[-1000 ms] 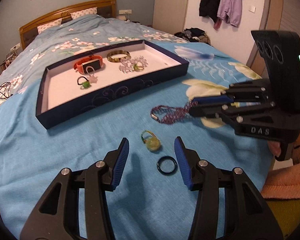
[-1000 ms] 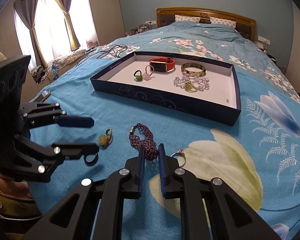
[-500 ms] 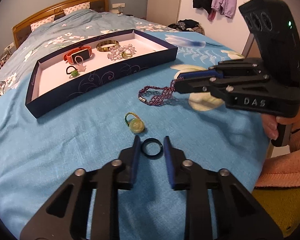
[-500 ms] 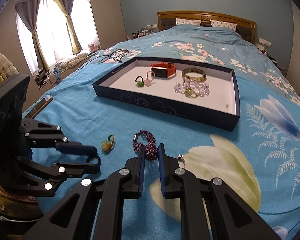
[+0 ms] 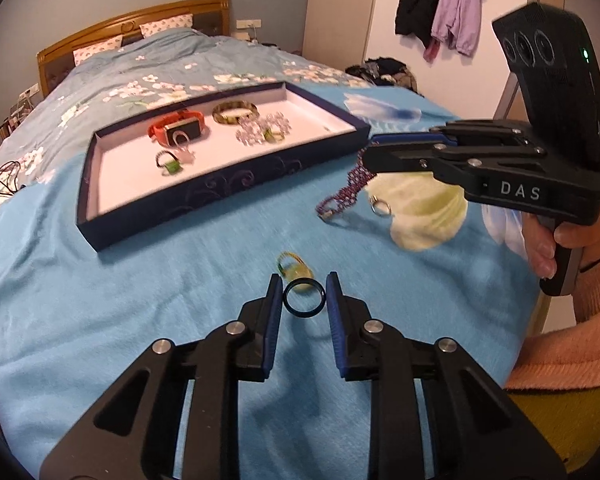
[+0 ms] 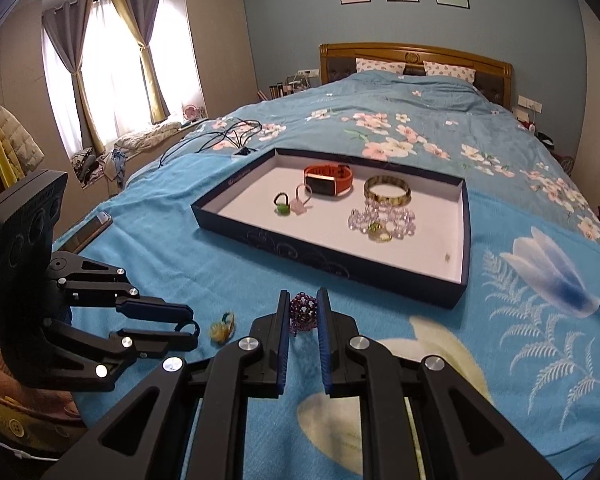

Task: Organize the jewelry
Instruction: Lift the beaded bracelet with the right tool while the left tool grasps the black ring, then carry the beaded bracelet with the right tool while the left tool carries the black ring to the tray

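My left gripper (image 5: 304,294) is shut on a black ring (image 5: 304,299) and holds it above the blue bedspread; it also shows in the right wrist view (image 6: 188,330). My right gripper (image 6: 303,314) is shut on a purple beaded bracelet (image 6: 303,314), which hangs from it in the left wrist view (image 5: 346,194). A yellow-green ring (image 5: 296,268) and a silver ring (image 5: 380,206) lie on the bed. The dark blue tray (image 6: 328,264) holds an orange watch (image 6: 328,180), a bangle (image 6: 387,194), a clear bead bracelet (image 6: 382,220) and small rings (image 6: 282,204).
Black cables (image 6: 224,138) lie on the bed beyond the tray's left corner. A phone (image 6: 86,232) lies at the bed's left edge. The wooden headboard (image 6: 416,58) is at the far end. Clothes hang on the wall (image 5: 440,12).
My left gripper closed on the black ring and lifted it. My right gripper raised the purple bracelet off the bed and carried it toward the tray.
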Tool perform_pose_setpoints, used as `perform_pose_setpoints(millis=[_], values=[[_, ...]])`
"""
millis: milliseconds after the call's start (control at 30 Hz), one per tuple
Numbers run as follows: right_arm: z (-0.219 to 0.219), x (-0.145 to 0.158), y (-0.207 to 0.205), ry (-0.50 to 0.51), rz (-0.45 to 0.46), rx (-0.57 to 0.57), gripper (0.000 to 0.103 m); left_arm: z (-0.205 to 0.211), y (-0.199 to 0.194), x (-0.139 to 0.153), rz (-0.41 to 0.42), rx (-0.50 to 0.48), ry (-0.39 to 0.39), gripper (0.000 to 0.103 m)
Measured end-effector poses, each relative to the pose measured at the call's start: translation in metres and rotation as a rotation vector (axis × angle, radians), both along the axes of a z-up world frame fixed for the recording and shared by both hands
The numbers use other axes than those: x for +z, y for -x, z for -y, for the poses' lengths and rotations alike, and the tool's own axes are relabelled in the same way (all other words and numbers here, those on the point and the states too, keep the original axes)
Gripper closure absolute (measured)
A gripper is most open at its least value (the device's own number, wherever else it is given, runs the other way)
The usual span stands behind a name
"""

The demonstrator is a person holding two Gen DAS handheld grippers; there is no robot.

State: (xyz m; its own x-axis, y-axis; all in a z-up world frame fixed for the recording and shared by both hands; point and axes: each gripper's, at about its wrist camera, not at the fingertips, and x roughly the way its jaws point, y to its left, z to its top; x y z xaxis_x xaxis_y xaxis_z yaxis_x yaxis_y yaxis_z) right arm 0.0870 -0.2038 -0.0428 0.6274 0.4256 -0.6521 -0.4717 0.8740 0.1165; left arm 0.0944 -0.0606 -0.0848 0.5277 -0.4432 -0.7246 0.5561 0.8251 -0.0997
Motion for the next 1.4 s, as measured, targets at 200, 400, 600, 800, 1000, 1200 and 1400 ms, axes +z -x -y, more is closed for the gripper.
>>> perform_pose_setpoints(millis=[200, 400, 600, 800, 1000, 1200, 1400], values=[[0.001, 0.01, -0.004, -0.003, 0.026, 0.003, 0.092, -0.006, -0.008, 0.017, 0.042, 0.017, 0.024, 0.081], [-0.001, 0.02, -0.008, -0.003, 0.053, 0.009, 0.092, -0.009, -0.021, 0.033, 0.081, 0.041, 0.039, 0.081], [-0.003, 0.03, -0.014, 0.0, 0.084, 0.012, 0.092, -0.011, -0.032, 0.04, 0.096, 0.058, 0.047, 0.081], [-0.003, 0.038, -0.024, -0.006, 0.105, 0.011, 0.092, -0.015, -0.041, 0.043, 0.102, 0.072, 0.055, 0.081], [-0.002, 0.043, -0.037, -0.021, 0.105, 0.011, 0.092, -0.017, -0.052, 0.046, 0.11, 0.082, 0.055, 0.08], [-0.005, 0.047, -0.047, -0.017, 0.115, 0.013, 0.092, -0.018, -0.066, 0.048, 0.112, 0.1, 0.049, 0.081], [-0.005, 0.048, -0.057, -0.02, 0.114, 0.008, 0.092, -0.018, -0.075, 0.048, 0.115, 0.113, 0.041, 0.081]])
